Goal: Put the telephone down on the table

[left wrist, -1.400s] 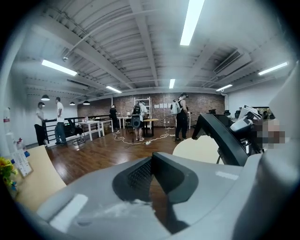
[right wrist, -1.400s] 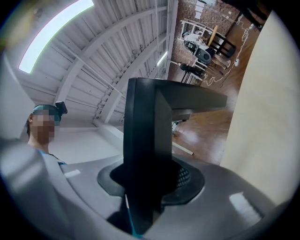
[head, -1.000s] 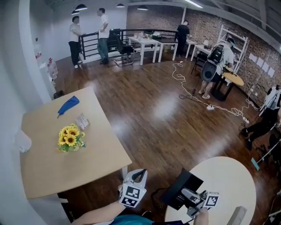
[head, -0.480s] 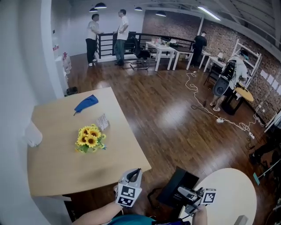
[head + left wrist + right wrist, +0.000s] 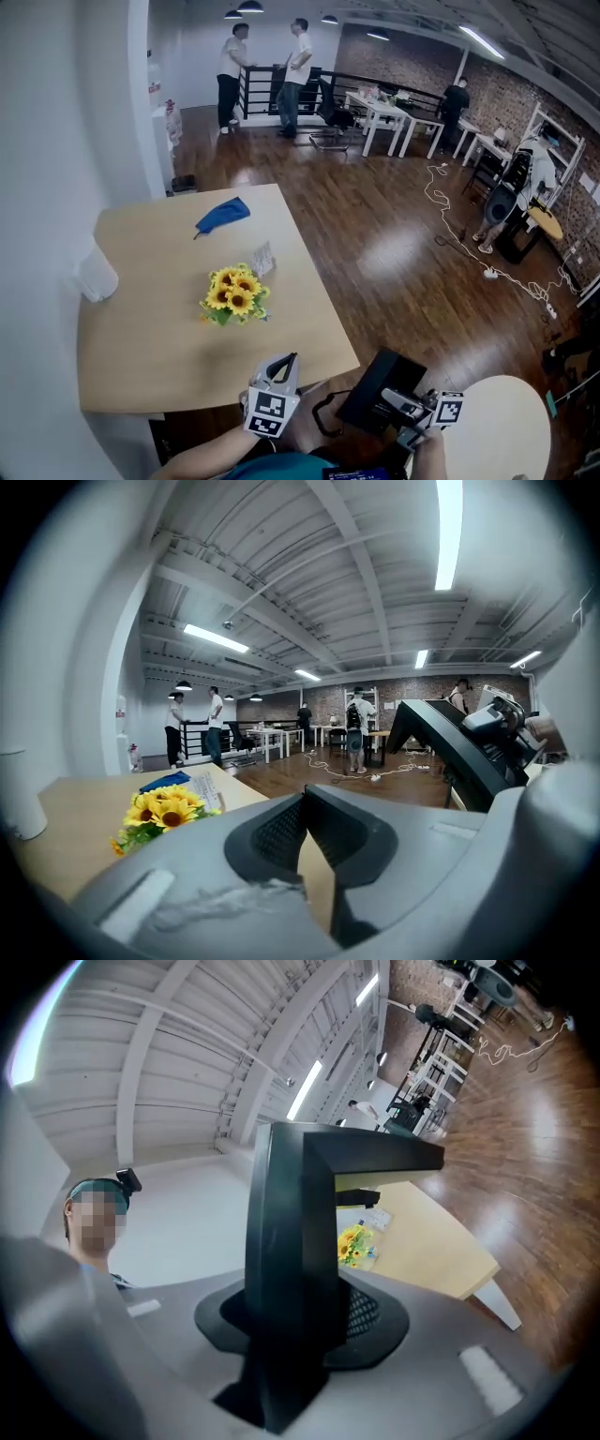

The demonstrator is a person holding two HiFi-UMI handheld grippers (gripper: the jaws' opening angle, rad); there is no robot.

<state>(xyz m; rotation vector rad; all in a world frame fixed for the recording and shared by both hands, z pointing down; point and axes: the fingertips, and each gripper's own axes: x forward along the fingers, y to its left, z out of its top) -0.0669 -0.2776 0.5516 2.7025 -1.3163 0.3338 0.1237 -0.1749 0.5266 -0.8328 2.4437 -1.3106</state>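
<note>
Black telephone [image 5: 373,386] clamped in right hand-held gripper [image 5: 398,408] (left hand-held gripper [image 5: 286,362] closed, empty), near table [image 5: 141,347]

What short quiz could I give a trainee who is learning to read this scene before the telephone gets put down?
1. True or false: the telephone already rests on the wooden table.
2. Which gripper holds the telephone?
3. What lies on the wooden table beyond the sunflowers, seen from the person? A. blue cloth B. laptop C. mug

Key:
1. False; it is held in the air, off the table.
2. The right gripper, shut on it.
3. A.
</note>
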